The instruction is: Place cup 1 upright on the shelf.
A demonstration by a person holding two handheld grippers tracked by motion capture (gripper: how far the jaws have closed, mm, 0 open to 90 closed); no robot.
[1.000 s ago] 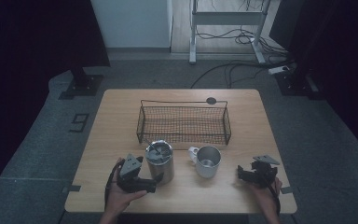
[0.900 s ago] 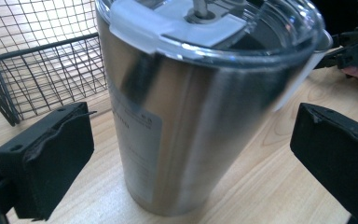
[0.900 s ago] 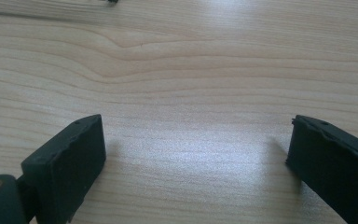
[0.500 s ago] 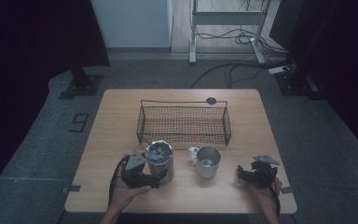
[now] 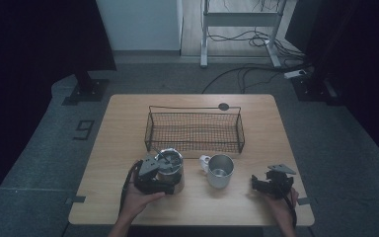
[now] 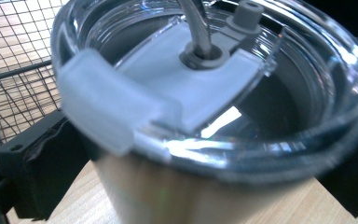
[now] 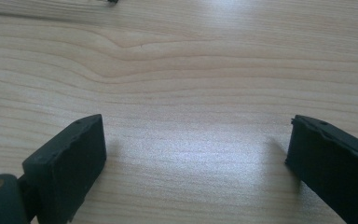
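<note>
At the near left of the tabletop [image 5: 113, 148], the high view places the left gripper [image 5: 154, 178] against a steel tumbler [image 5: 170, 168], the person's left hand [image 5: 140, 197] behind it. From that height the jaws cannot be separated from the tumbler's wall. The left gripper view settles the position — a black jaw stands on either side of the tumbler [image 6: 205, 186], just beside its wall, the tumbler between them; whether the pads press on the metal cannot be told, so the grip is unconfirmed.

Condition of the tumbler: upright, brushed metal body, capped by a clear plastic lid [image 6: 223, 93] with a frosted white slider tab and a grey grommet through which a straw [image 6: 196, 23] rises. It stands just in front of the wire basket [image 5: 195, 131], whose mesh shows at the left edge of the left gripper view.

Right of the tumbler, near but apart, stands an open metal mug [image 5: 220, 170], its handle turned toward the tumbler.

At the near right, the right gripper [image 5: 271, 183] rests low over the tabletop, well apart from the mug. The right gripper view shows what the high view cannot — both jaws spread wide, bare wood grain between them.
</note>
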